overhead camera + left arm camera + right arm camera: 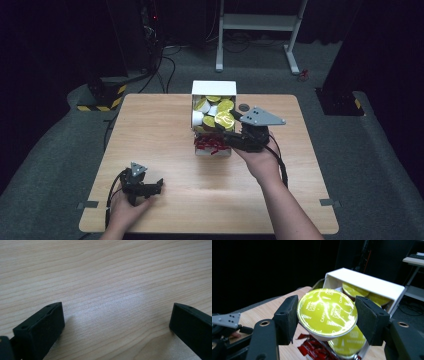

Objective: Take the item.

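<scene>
High view: right gripper (226, 125) clamped on a yellow-lidded capsule (224, 119) above the white box (214, 88) — best kept level, lid up; left gripper (156, 187) idle near the table (150, 130) edge.

Left gripper view: jaws spread, nothing between; bare wood ahead.

Right gripper view: capsule (327, 312) pinched across its rim between both pads — worth holding steady pressure, clearing the box (372, 285) wall behind.

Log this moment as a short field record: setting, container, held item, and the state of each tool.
setting: wooden table
container: white box with yellow-lidded capsules, red packets at its near end
held item: yellow-lidded capsule
right tool: shut on the capsule, above the box
left tool: open, nothing between its jaws, low over bare table
</scene>
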Available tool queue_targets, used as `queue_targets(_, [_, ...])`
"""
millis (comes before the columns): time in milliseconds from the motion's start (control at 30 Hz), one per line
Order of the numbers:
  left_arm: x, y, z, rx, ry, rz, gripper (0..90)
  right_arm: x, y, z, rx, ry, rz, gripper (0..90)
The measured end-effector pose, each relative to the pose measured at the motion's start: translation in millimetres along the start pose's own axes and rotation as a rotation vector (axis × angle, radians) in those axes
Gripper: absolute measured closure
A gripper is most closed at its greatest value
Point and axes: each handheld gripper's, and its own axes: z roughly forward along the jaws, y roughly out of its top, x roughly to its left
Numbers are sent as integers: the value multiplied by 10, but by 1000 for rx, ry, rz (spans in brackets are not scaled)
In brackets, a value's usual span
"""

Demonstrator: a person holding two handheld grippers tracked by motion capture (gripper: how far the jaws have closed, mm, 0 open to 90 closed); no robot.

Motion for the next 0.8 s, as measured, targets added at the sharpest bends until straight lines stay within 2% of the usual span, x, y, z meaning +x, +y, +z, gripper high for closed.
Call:
queue_targets(367, [0, 0, 0, 0, 0, 0, 2, -45, -193, -76, 17, -16, -1, 382])
queue_targets(800, [-3, 1, 1, 0, 3, -2, 2, -144, -492, -161, 43, -40, 26, 382])
